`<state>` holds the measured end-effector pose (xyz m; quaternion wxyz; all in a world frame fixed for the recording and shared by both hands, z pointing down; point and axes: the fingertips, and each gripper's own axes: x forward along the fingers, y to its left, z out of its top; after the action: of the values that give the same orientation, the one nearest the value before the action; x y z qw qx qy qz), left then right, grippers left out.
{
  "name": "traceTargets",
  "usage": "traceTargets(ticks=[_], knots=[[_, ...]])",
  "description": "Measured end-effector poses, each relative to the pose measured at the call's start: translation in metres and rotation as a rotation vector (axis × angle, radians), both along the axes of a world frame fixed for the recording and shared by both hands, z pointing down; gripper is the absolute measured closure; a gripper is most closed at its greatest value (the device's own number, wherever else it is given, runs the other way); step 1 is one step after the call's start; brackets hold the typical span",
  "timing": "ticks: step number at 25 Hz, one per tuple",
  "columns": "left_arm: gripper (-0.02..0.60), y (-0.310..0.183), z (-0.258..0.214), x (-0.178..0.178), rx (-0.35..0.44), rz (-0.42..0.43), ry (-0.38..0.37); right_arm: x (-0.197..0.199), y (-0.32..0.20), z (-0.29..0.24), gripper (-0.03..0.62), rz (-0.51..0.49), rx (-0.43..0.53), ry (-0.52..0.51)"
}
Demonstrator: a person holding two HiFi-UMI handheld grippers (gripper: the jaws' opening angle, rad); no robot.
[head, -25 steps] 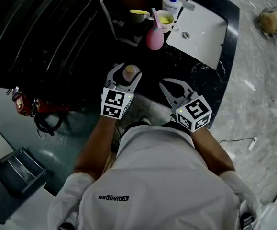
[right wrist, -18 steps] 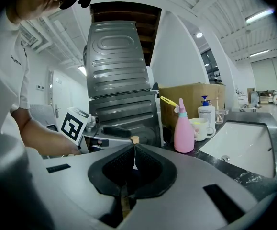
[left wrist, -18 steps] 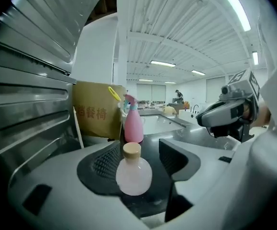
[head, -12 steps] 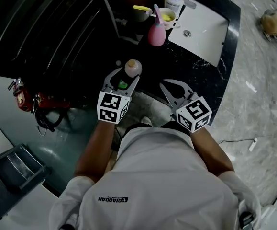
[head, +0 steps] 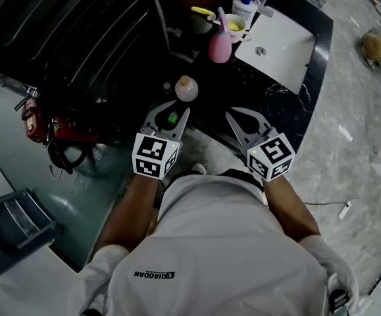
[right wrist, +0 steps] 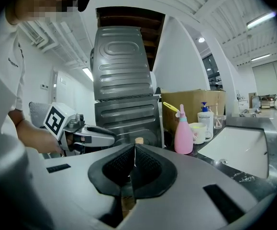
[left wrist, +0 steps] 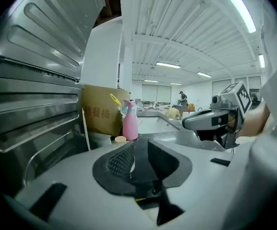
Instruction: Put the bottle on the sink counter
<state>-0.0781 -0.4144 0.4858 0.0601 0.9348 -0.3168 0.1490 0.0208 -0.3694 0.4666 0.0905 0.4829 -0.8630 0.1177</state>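
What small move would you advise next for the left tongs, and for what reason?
Probably ease the left tongs back toward the body and stop there. The bottle stands upright on the black counter, apart from them. Their jaws have just been closing, with nothing between them, so the placing looks finished.

Pale pink bottle [head: 186, 89] with tan cap at centre frame, brighter pink spray bottle [head: 220, 46], black table [head: 269, 94] flecked white, white sink [head: 285, 38] upper right, black-and-white square patterns on left gripper [head: 174, 109] and right gripper [head: 244, 118], white shirt [head: 216, 242].
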Motion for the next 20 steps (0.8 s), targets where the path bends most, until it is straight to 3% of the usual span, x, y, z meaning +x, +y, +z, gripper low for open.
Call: traceTargets(ticks=[2, 4, 12, 20], knots=[[0.535, 0.010, -0.004, -0.001, -0.021, -0.009, 0.016, 0.004, 0.007, -0.005, 0.553, -0.002, 0.013, 0.002], [0.565, 0.022, -0.010, -0.002, -0.047, -0.017, 0.048, 0.007, 0.015, -0.010, 0.553, -0.010, 0.017, -0.001], [0.568, 0.072, -0.032, 0.011, -0.076, -0.084, 0.082, 0.033, 0.053, -0.027, 0.554, -0.023, -0.015, -0.120], [0.568, 0.136, -0.055, 0.049, -0.068, -0.096, 0.103, 0.070, 0.110, -0.047, 0.554, -0.073, 0.004, -0.120]])
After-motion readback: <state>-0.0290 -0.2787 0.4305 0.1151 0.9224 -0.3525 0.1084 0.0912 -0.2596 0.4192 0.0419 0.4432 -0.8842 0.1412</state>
